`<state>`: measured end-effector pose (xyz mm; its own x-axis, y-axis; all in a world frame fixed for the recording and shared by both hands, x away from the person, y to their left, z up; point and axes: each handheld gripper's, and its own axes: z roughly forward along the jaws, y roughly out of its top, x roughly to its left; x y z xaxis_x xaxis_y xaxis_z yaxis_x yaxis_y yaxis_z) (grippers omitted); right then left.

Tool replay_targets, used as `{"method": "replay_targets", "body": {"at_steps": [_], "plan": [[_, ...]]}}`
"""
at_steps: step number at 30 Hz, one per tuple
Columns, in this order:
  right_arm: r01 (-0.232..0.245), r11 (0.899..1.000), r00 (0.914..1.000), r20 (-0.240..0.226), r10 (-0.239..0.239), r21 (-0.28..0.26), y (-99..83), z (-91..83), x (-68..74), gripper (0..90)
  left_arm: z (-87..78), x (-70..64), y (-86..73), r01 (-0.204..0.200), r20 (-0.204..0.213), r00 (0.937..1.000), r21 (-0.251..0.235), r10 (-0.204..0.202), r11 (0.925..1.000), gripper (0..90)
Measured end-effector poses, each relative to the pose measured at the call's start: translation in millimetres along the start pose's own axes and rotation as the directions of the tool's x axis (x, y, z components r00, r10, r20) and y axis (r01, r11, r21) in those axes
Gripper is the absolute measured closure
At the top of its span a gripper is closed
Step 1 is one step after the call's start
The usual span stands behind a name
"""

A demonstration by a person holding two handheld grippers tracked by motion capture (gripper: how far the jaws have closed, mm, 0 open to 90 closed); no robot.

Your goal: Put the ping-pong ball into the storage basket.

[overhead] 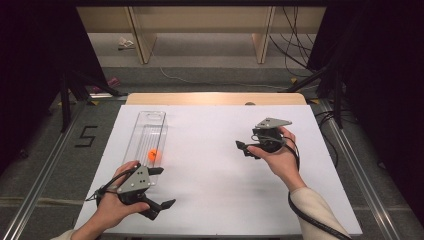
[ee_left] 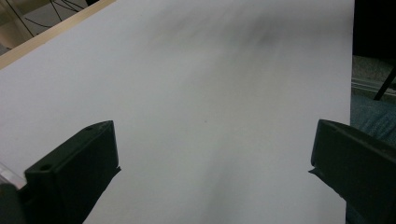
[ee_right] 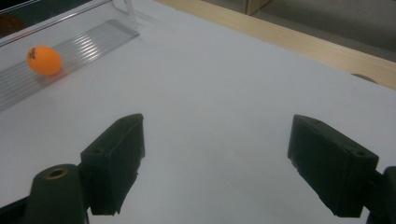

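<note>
Number "5" (overhead: pixel 86 135) in dark strokes on grey floor, at nine o'clock from desk (overhead: pixel 220 200) in high view — reads clean. Orange ball (ee_right: pixel 44 60) in right gripper view carries small dark print at its ten o'clock; too small, letters not readable. Same ball in high view: print not resolvable. Clear tray (ee_right: pixel 88 42) under ball: ridges, no lettering seen. No other readable marks.
</note>
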<state>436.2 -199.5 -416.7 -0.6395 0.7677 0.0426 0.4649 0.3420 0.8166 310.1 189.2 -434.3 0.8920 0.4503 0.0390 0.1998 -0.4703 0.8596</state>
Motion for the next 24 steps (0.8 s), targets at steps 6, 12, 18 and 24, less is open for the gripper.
{"method": "replay_targets", "body": {"at_steps": [6,12,18,24], "plan": [[-0.017,1.0,0.9998,0.014,0.017,-0.007,-8.7,-10.6,-7.2,19.7,-0.2,0.4,0.0,0.001,-0.002,1.0,-0.001,-0.001,1.0,0.4],[-0.034,0.999,0.9992,0.022,0.034,-0.013,-16.0,-19.9,-11.9,19.8,-0.4,0.4,0.0,0.001,-0.004,1.0,-0.001,-0.001,1.0,0.4],[-0.041,0.999,0.9986,0.033,0.042,-0.014,-24.2,-28.8,-14.4,19.8,-0.6,0.6,0.0,0.001,-0.005,1.0,-0.002,-0.001,1.0,0.4],[-0.044,0.999,0.998,0.046,0.044,-0.022,-32.4,-38.8,-16.4,19.8,-1.2,1.2,0.1,0.001,-0.008,1.0,-0.005,-0.001,1.0,0.3]]}}
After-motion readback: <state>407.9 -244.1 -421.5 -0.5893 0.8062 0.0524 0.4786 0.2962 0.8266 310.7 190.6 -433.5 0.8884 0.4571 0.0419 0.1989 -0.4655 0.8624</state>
